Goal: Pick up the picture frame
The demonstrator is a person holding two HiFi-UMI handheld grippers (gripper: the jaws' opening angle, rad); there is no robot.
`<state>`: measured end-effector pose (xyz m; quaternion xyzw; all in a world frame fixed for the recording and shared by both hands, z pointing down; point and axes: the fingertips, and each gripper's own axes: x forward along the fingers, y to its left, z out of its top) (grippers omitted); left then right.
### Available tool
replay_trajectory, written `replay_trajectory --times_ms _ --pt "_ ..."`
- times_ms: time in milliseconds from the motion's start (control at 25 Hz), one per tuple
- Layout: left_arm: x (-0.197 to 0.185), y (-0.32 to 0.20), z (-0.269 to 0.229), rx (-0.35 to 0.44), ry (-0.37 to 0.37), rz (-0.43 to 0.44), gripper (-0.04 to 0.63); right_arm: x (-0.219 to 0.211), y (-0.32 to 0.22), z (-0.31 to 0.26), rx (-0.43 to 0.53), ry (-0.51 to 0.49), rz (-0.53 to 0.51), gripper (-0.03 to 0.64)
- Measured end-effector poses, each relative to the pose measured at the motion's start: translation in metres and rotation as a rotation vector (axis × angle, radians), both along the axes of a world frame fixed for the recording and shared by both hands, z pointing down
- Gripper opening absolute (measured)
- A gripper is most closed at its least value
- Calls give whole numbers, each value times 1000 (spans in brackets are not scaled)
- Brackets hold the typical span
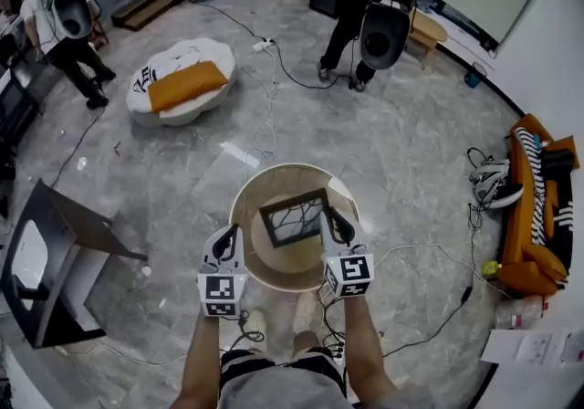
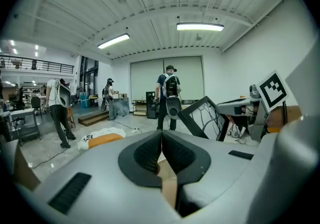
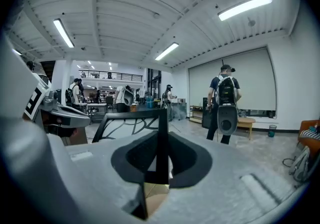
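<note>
Black frame (image 1: 294, 218), head view: over table (image 1: 239, 215), right edge in right claw (image 1: 338, 226); left claw (image 1: 226, 241) just left, apart. Left gripper view: claw closed, frame to its right. Right gripper view: claw clamped on frame edge.

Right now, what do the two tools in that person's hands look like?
The left gripper and right gripper each have a pale grey body, black textured pads and a cube with black-and-white square markers at the back. The person wears a black-and-white striped top.
</note>
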<state>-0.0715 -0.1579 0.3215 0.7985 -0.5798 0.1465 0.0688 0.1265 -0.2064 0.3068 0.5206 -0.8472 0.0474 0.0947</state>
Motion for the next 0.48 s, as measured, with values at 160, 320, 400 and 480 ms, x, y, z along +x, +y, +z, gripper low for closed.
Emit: replay_trajectory --times_ms 160,320,400,480 --pt "3 29 -24 32 -20 33 20 13 36 -28 34 -5 50 61" --pt "8 58 -46 57 -9 68 20 27 77 -49 51 -9 99 61" --pt "10 70 -52 59 1 81 20 31 97 -57 58 -9 118 61" --pt "10 81 -54 53 13 90 20 33 116 -61 64 -9 134 61"
